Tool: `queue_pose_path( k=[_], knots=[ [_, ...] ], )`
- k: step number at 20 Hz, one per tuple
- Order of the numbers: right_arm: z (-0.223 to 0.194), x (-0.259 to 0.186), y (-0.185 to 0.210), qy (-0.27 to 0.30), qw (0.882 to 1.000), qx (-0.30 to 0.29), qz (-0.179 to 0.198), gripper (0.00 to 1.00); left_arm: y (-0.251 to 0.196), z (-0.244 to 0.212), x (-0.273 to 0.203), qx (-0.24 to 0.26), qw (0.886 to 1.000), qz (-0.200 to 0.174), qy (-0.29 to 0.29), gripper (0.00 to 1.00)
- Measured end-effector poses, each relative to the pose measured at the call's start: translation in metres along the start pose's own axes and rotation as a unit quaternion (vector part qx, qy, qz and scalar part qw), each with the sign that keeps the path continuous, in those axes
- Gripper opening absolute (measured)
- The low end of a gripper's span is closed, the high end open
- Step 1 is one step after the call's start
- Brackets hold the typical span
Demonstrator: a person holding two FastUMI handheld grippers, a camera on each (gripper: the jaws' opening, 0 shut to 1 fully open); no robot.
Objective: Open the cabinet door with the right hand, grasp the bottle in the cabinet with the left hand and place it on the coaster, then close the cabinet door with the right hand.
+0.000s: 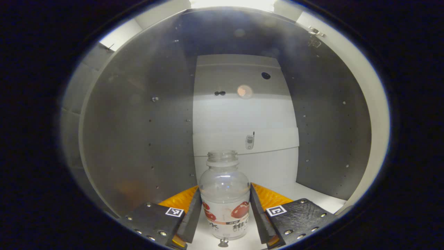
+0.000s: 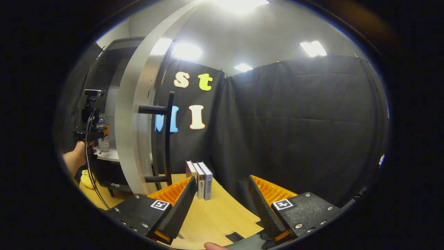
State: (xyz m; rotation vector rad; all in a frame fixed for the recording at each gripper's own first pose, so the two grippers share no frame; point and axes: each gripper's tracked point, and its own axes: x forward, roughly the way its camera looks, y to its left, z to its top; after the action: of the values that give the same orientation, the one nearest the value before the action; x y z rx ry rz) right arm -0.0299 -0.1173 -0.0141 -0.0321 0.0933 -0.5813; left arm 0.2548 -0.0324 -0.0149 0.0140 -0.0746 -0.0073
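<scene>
Left tongs (image 1: pixel 224 208) grip bottle (image 1: pixel 224 198); right gripper view: door (image 2: pixel 138 118) open.

The bottle (image 1: pixel 224 194) is clear glossy plastic with a paper-like label. The cabinet walls (image 1: pixel 138 139) look smooth and matt. The table (image 2: pixel 215 215) is light wood, the booth wall (image 2: pixel 295 132) matt cloth.

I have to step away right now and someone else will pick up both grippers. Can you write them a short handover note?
Left gripper: inside the cabinet, fingers on either side of the bottle and apparently touching it; the bottle is uncapped and stands on the shelf.
Right gripper: open, empty, over the wooden table beside the open cabinet door, near its handle.
Done: door opened, bottle reached.
Left: lift the bottle out, set it on the coaster, close the door with the right gripper.
</scene>
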Motion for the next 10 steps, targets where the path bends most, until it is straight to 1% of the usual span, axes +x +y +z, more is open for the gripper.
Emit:
queue_pose_path(
  k=[3, 6, 8, 9, 10],
  knots=[
    [-0.006, 0.01, -0.003, -0.007, 1.0, -0.002, 0.004, 0.93, 0.009, 0.012, -0.016, 0.006, 1.0, 0.023, -0.01, 0.71],
    [-0.009, 0.01, -0.008, -0.007, 0.999, 0.022, 0.022, 0.93, 0.008, 0.033, -0.037, 0.015, 0.999, 0.033, -0.022, 0.71],
    [-0.009, 0.011, -0.014, -0.008, 0.998, 0.035, 0.042, 0.93, 0.006, 0.04, -0.062, 0.014, 0.999, 0.033, -0.023, 0.64],
    [-0.01, 0.013, -0.019, -0.009, 0.998, 0.032, 0.05, 0.93, 0.005, 0.044, -0.077, 0.011, 0.999, 0.037, -0.024, 0.77],
    [-0.013, 0.016, -0.023, -0.01, 0.998, 0.028, 0.06, 0.93, 0.003, 0.05, -0.092, 0.008, 0.999, 0.04, -0.026, 0.77]
  ],
)
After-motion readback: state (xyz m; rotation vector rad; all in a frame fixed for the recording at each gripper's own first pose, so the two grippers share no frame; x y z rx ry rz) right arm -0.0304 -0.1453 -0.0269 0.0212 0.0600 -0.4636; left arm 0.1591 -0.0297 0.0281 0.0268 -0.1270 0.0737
